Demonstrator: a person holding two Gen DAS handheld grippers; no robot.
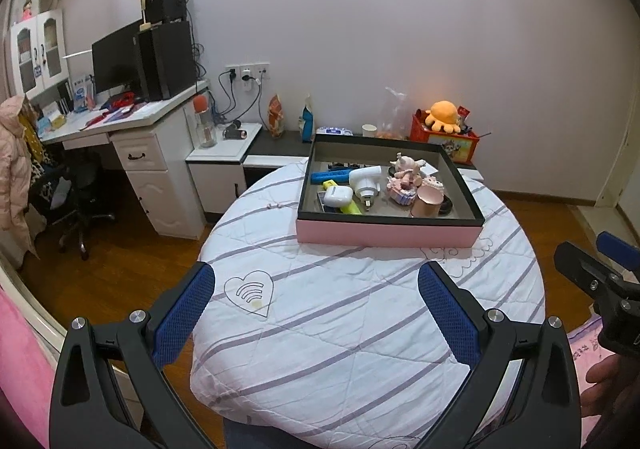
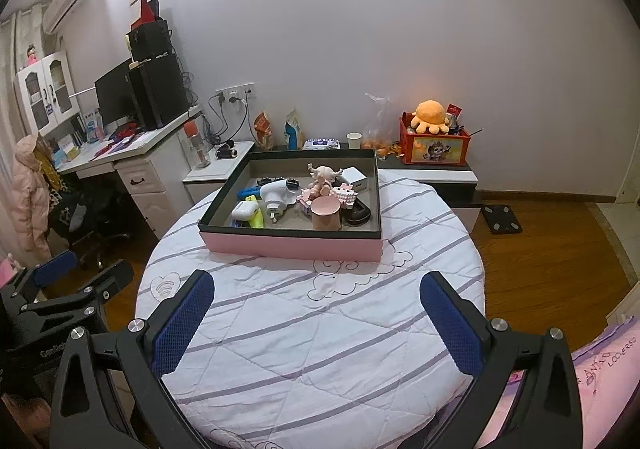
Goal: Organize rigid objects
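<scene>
Plainly, both grippers hang wide-jawed and empty over the quilted round worktop (image 2: 312, 329).
Left gripper (image 1: 316, 313) and right gripper (image 2: 316, 317) sit short of the pink box (image 2: 292, 247); charger (image 2: 276, 193), earbud case (image 2: 245, 210), figurine (image 2: 322, 177) and pink cup (image 2: 326, 214) all lie inside it, which fits either unpacking ahead or sorting done.

Small dark items behind the white plug (image 1: 365, 181) are hidden.

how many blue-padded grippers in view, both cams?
2. Left gripper is open over the near quilt; right gripper is open beside it. None hidden.
</scene>
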